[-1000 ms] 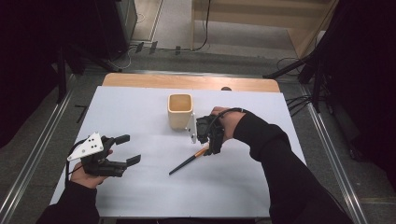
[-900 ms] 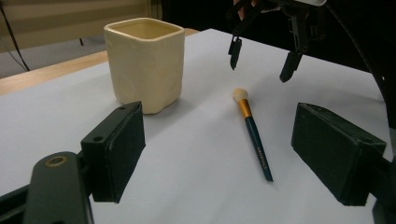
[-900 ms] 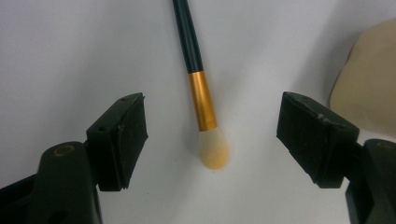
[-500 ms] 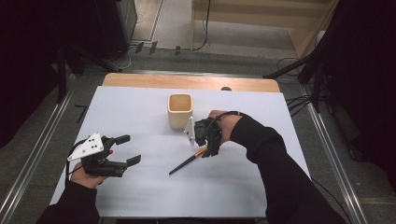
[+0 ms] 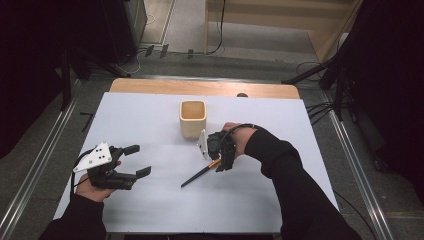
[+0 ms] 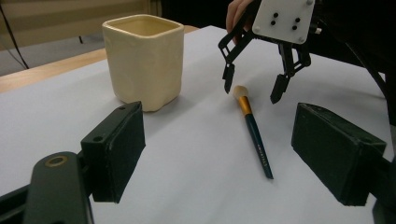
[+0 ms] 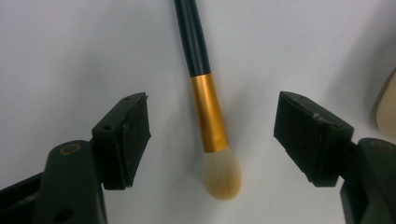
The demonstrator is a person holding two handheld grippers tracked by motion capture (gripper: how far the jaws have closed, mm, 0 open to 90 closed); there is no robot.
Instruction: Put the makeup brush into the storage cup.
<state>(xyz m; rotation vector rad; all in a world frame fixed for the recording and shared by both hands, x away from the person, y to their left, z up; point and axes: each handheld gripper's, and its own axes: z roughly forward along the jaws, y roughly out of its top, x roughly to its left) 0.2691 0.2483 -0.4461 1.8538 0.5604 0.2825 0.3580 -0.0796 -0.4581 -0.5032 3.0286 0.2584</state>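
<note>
- Left gripper (image 5: 134,161), nearest the person at about 8 o'clock on the sheet (image 5: 150,210), rests low over the paper with its jaws wide apart and nothing between them; they point toward 3 o'clock.
- In the left gripper view its two black pads (image 6: 116,149) frame the scene ahead, with bare sheet between them.
- Brush (image 5: 200,173) lies flat on the sheet near the middle, its dark handle running toward 7 o'clock and its gold ferrule and pale bristles toward 1 o'clock.
- Right gripper (image 5: 220,162) hangs tip-down right over the bristle end, at about 3 o'clock from the table's centre.
- Its jaws are apart and have just been closing a little; the brush head lies between them, with neither pad touching it.
- In the right gripper view the ferrule (image 7: 208,114) sits midway between the pads, with clear gaps on both sides.
- In the left gripper view the right gripper's tips (image 6: 252,86) hover either side of the bristles (image 6: 240,91), just above the sheet.
- Cup (image 5: 193,119), cream and square-sided, stands upright at 12 o'clock from the brush head, just beyond the right gripper.
</note>
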